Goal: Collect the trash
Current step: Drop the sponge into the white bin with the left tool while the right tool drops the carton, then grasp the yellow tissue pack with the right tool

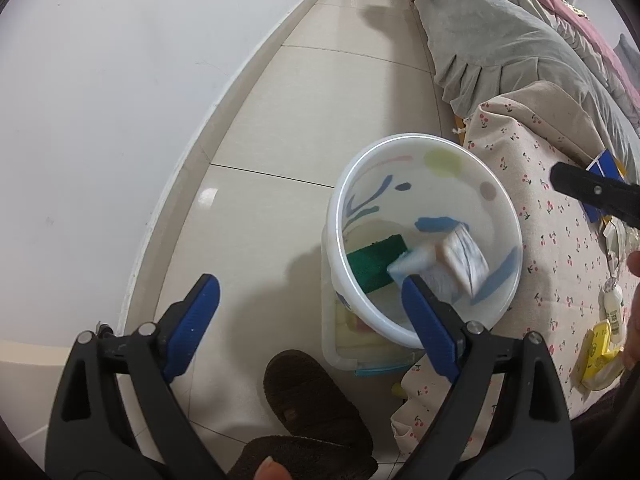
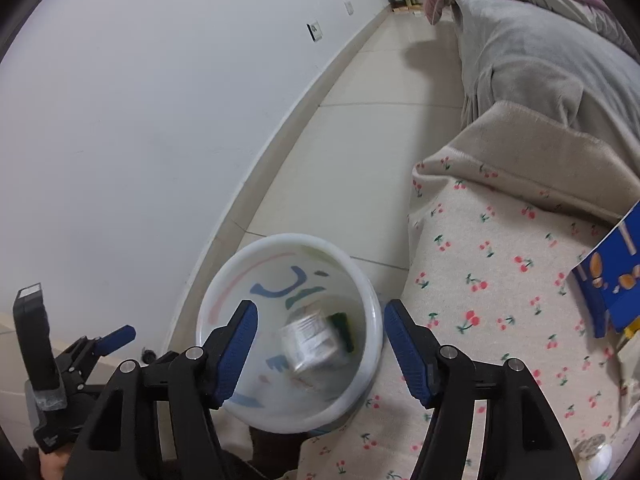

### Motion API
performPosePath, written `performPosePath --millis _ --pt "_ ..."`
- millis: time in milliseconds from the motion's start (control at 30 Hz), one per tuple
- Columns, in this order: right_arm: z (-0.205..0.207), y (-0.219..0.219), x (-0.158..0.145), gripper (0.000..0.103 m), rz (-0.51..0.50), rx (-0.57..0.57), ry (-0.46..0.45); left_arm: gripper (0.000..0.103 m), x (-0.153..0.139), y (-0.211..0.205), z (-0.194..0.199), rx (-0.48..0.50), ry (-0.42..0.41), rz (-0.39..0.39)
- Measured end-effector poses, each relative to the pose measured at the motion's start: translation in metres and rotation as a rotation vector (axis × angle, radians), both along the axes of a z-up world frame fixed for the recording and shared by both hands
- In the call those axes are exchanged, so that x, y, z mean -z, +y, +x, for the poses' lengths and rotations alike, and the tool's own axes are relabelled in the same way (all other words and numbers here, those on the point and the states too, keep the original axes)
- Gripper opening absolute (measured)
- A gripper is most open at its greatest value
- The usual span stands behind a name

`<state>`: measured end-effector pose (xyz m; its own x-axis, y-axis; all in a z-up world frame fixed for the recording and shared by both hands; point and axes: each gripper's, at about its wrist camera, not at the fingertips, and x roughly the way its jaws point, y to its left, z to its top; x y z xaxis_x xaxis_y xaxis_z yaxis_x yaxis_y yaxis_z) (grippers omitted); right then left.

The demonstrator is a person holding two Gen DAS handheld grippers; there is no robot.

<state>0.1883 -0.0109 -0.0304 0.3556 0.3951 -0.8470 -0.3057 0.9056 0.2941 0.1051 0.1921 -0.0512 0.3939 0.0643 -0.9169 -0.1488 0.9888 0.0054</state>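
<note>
Fingers [image 2: 408, 354] of both grippers are gaping apart, empty; blurred grey-white packet [image 2: 310, 340] is dropping into translucent white plastic bucket [image 2: 224, 276], possibly clipping its rim.

Black clamp-style grippers [image 2: 318, 328], ribbed blue pads [image 1: 430, 328], silver rivets

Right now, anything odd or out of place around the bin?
One thing: a pale packet is motion-blurred inside the white bin, apparently mid-fall. Both the left gripper and right gripper are open and empty. Blue box remains on the cherry-print cloth.

Right tool [image 2: 318, 344] spread wide above white bucket [image 2: 224, 280], blurred wrapper [image 2: 310, 340] inside, beside cherry-print cloth [image 2: 500, 280]
</note>
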Motion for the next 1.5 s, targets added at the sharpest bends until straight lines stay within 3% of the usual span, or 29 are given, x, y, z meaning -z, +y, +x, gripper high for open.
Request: performPosePath --millis 433,633,1000,1500 --pt "-0.041 -0.082 -0.046 0.074 -0.054 0.037 -0.054 0.092 -0.003 -0.034 -0.001 0.081 0.014 -0.007" --pt "-0.061 -0.123 -0.053 0.075 -0.091 0.048 -0.059 0.092 -0.002 -0.057 -0.005 0.144 0.024 -0.014" --pt "-0.108 -0.173 -0.049 0.077 -0.153 0.004 -0.013 0.092 0.001 -0.087 -0.014 0.239 0.050 -0.032" --pt "-0.140 -0.173 0.001 0.078 -0.224 -0.105 0.126 0.092 -0.003 -0.102 -0.021 0.264 0.062 -0.033"
